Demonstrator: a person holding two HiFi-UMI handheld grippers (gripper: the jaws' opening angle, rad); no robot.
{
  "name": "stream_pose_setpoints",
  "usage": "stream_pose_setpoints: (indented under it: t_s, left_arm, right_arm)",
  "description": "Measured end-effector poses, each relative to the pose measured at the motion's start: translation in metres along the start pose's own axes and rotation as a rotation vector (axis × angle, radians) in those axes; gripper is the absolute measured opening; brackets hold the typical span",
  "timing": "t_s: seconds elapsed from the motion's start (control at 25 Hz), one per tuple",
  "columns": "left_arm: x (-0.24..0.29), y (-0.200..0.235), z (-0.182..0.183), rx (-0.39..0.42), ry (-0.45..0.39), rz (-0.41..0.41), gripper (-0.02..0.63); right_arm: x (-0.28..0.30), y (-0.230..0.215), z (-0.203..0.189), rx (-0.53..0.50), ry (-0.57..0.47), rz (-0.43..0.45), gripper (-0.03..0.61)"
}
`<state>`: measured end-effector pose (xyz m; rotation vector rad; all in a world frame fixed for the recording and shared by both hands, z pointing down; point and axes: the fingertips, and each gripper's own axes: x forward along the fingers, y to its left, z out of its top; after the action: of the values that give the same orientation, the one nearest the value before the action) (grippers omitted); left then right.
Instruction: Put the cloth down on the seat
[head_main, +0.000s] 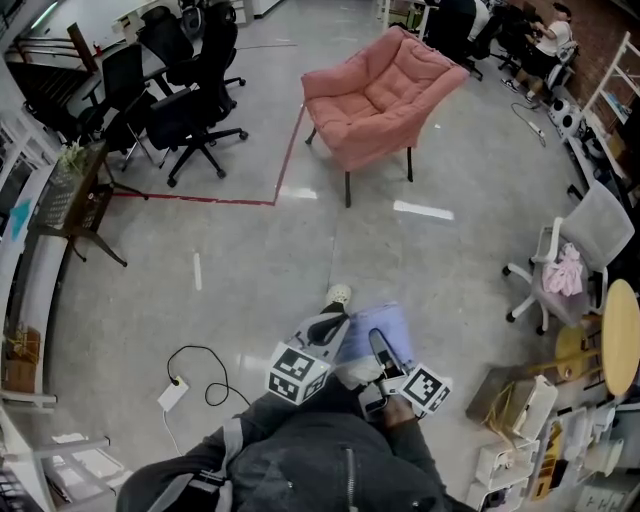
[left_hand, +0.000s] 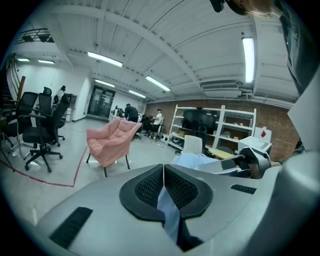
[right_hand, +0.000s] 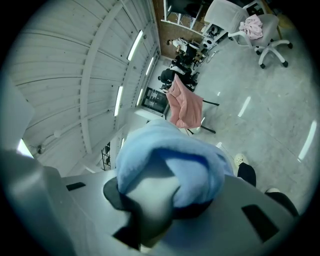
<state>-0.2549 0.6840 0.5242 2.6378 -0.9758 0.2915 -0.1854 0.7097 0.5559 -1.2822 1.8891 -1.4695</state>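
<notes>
Two grippers share one light-blue cloth (head_main: 382, 327) at the lower centre of the head view. The left gripper (head_main: 333, 322) is at its left edge and the right gripper (head_main: 381, 350) on its right part, above the grey floor (head_main: 250, 270). The pink armchair (head_main: 380, 92) stands well apart, at upper centre. A white office chair (head_main: 600, 225) at the right carries a pink garment (head_main: 565, 270).

In the left gripper view, the jaws are closed on a thin fold of cloth that runs down between them.

In the right gripper view, the cloth bulges over the jaws, which clamp it.
</notes>
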Motion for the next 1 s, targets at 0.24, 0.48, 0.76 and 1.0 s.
stream_pose_setpoints:
  t_s: [0.24, 0.48, 0.76, 1.0]
  left_arm:
    - [0.031, 0.010, 0.011, 0.009, 0.006, -0.030, 0.014]
    - [0.068, 0.039, 0.027, 0.001, 0.010, -0.032, 0.014]
    - [0.117, 0.076, 0.058, 0.020, 0.009, -0.031, 0.014]
    - [0.156, 0.108, 0.092, 0.033, 0.003, -0.031, 0.014]
  right_arm:
    - [0.018, -0.013, 0.023, -0.012, -0.001, -0.039, 0.129]
    - [0.053, -0.024, 0.055, -0.068, 0.007, -0.083, 0.129]
    - [0.105, -0.020, 0.103, -0.083, 0.009, -0.073, 0.129]
    - [0.151, -0.004, 0.149, -0.255, -0.009, -0.097, 0.127]
